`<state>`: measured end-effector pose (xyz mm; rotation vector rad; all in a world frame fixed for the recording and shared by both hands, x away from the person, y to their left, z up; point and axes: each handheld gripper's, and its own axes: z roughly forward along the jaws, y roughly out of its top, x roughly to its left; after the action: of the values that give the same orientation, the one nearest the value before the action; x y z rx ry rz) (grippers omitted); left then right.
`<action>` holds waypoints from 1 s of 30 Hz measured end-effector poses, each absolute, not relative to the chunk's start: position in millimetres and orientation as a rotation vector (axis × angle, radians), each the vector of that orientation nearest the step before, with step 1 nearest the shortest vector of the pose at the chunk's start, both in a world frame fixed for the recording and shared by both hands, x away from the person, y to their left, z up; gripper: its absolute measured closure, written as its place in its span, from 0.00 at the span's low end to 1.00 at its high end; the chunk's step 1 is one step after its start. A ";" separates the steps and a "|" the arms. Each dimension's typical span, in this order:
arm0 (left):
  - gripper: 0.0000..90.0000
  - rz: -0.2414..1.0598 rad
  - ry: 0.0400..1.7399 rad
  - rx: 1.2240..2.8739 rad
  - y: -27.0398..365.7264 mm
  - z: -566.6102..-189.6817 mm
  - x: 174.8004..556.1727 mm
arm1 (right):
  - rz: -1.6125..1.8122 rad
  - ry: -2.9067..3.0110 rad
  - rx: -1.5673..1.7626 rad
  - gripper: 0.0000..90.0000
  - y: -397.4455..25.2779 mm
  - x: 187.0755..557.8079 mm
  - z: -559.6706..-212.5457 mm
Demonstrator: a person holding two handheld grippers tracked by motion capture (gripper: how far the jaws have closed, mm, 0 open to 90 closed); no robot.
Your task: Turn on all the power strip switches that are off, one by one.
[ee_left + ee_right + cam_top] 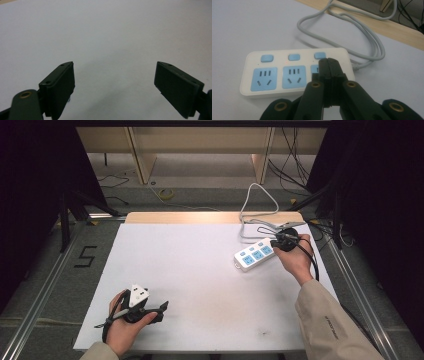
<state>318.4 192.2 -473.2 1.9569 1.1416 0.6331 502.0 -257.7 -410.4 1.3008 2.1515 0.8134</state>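
Note:
A white power strip (254,254) with three blue sockets and three blue switch buttons lies at the table's right rear; its grey cable (248,206) loops off the far edge. In the right gripper view the power strip (274,75) is close, with its cable (362,32) curling behind. My right gripper (328,62) is shut with nothing between its jaws, its tip over the rightmost socket just below the rightmost button; from above the right gripper (274,243) sits at the strip's right end. My left gripper (162,311) rests at the front left, open and empty; the left gripper (115,75) faces bare white table.
The white table top (200,285) has a wooden strip (200,217) along its far edge. Metal frame rails (45,285) run along both sides. Loose cables (295,165) lie on the floor behind, and a "5" mark (86,256) is on the floor at left.

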 end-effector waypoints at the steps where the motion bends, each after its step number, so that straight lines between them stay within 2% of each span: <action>1: 0.18 0.633 1.141 1.957 192.2 -473.2 318.4 | 0.809 2.154 1.303 1.00 -257.4 503.0 -410.8; 30: 0.19 0.628 1.138 1.959 191.9 -473.7 318.7 | 0.766 2.194 1.298 1.00 -244.3 534.6 -418.1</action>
<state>318.7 191.9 -473.7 1.9588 1.1379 0.6282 534.6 -244.3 -418.1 1.2981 2.1943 0.7662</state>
